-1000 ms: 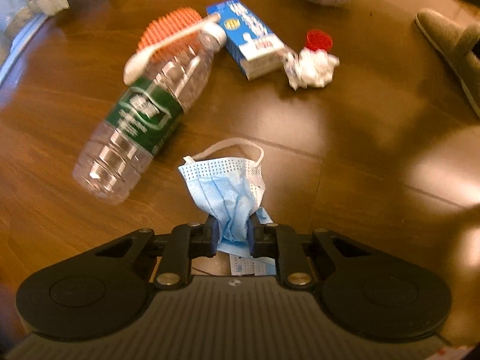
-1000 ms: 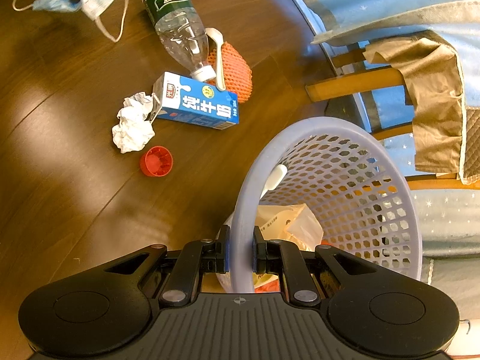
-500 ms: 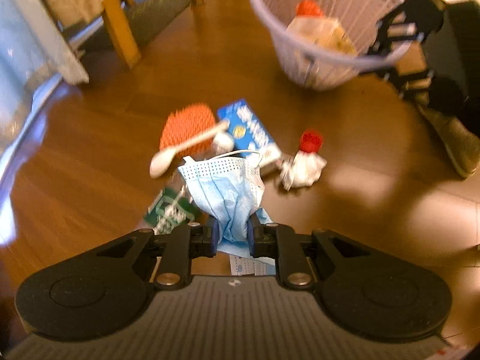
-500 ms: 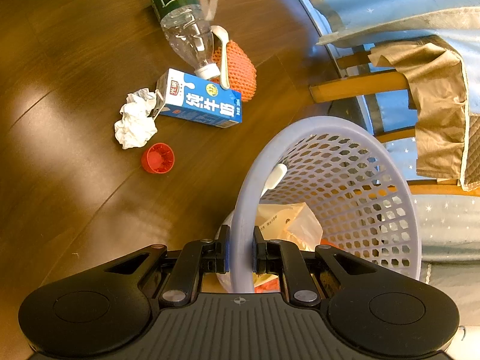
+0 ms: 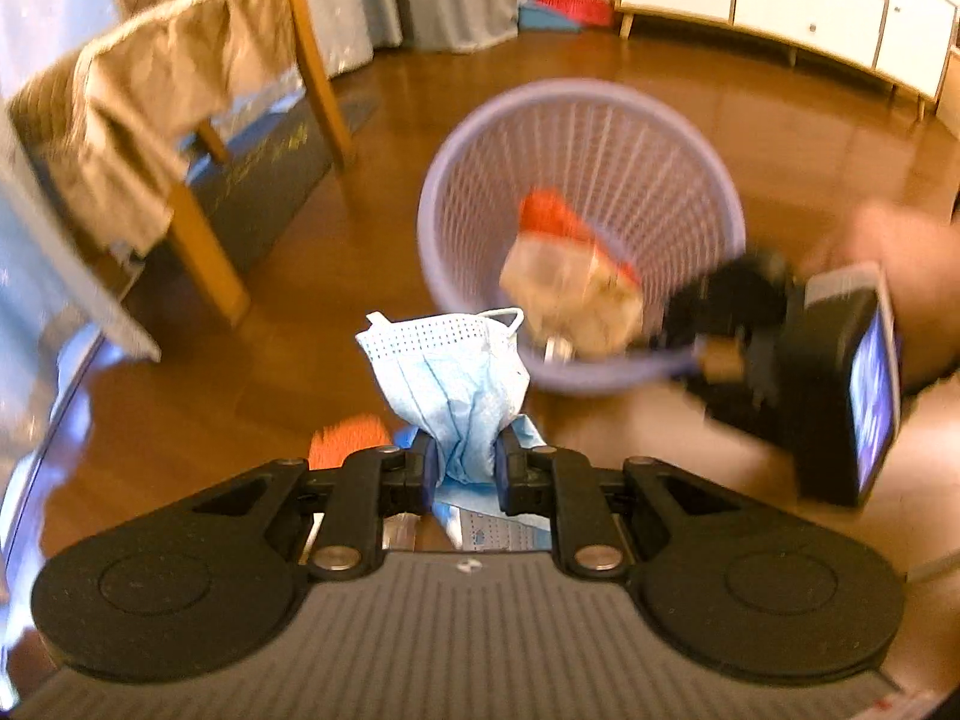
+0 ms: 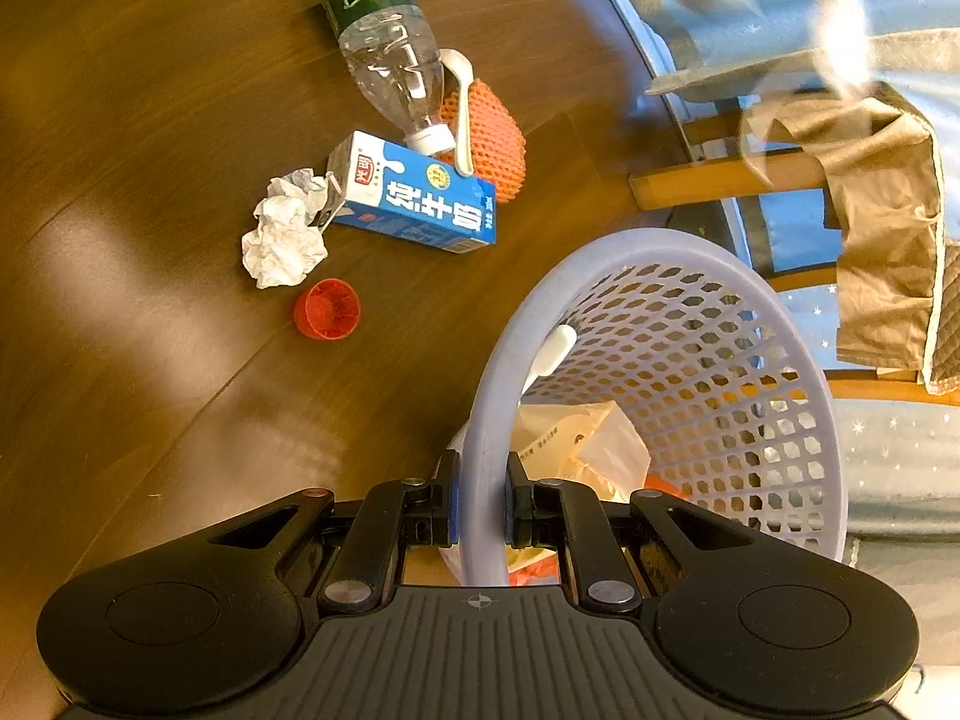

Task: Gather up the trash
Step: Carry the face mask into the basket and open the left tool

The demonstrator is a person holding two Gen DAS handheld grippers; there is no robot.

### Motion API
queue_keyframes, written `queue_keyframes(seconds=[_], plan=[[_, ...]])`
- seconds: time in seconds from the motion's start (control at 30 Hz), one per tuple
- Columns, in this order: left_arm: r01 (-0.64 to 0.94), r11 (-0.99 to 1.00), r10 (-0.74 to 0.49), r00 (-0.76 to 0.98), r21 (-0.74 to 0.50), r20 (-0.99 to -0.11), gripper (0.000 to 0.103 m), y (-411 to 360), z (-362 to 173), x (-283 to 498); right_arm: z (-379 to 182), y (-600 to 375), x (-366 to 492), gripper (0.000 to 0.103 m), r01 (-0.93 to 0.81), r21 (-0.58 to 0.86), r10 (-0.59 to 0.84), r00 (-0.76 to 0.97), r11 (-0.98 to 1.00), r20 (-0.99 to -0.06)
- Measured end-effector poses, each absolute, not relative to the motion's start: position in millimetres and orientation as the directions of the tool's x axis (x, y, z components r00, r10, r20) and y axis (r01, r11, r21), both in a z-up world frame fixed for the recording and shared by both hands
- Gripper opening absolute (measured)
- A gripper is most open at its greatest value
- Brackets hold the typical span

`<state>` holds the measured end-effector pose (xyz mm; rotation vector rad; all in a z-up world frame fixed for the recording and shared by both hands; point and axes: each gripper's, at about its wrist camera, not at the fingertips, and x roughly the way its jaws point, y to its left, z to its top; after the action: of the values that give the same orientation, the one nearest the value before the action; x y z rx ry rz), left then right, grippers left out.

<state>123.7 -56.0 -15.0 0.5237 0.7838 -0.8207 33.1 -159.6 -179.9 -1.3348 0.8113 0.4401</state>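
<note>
My left gripper [image 5: 462, 471] pinches a blue face mask [image 5: 453, 378], held up short of the lavender mesh basket [image 5: 438, 276]. Right gripper [image 6: 480, 507] is clamped on the basket rim [image 6: 480, 420], which only the right wrist view shows sharply. That view also gives the floor litter: water bottle [image 6: 381, 39], milk carton [image 6: 414, 201], crumpled tissue [image 6: 282, 237], red cap [image 6: 327, 307], orange foam net [image 6: 492, 132] with a white spoon [image 6: 462, 114] on it. Left view is blurred (packaging in the basket, probably a snack bag). Chair leg [image 5: 204, 252] stands left of the basket; bare floor between mask and rim.
</note>
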Motion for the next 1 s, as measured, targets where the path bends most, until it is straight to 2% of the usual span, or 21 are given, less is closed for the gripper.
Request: queue_keyframes(seconds=[0.23,0.53,0.63,0.7,0.73,1.0], plan=[[0.839,0.533,-0.522,0.427,0.108,-0.739,0.015,-108,6,144,-180,-161,33,0.010,-0.704,-0.678,-0.157,0.661,0.211,-0.734],[0.855,0.509,-0.564,0.416,0.097,-0.713,0.016,-153,0,163,-179,-163,27,0.009,-0.708,-0.673,-0.149,0.657,0.215,-0.739],[0.850,0.519,-0.577,0.424,0.088,-0.698,0.024,-164,-5,171,-178,-164,27,0.009,-0.709,-0.670,-0.148,0.654,0.223,-0.742],[0.841,0.536,-0.586,0.432,0.072,-0.685,0.044,-168,-6,175,-177,-164,28,0.009,-0.709,-0.668,-0.147,0.653,0.226,-0.743],[0.832,0.551,-0.583,0.444,0.071,-0.680,0.059,-169,-7,178,-177,-164,28,0.009,-0.708,-0.668,-0.148,0.653,0.229,-0.743],[0.809,0.584,-0.568,0.463,0.063,-0.680,0.059,-154,-7,183,-175,-165,31,0.009,-0.703,-0.669,-0.152,0.654,0.241,-0.741]])
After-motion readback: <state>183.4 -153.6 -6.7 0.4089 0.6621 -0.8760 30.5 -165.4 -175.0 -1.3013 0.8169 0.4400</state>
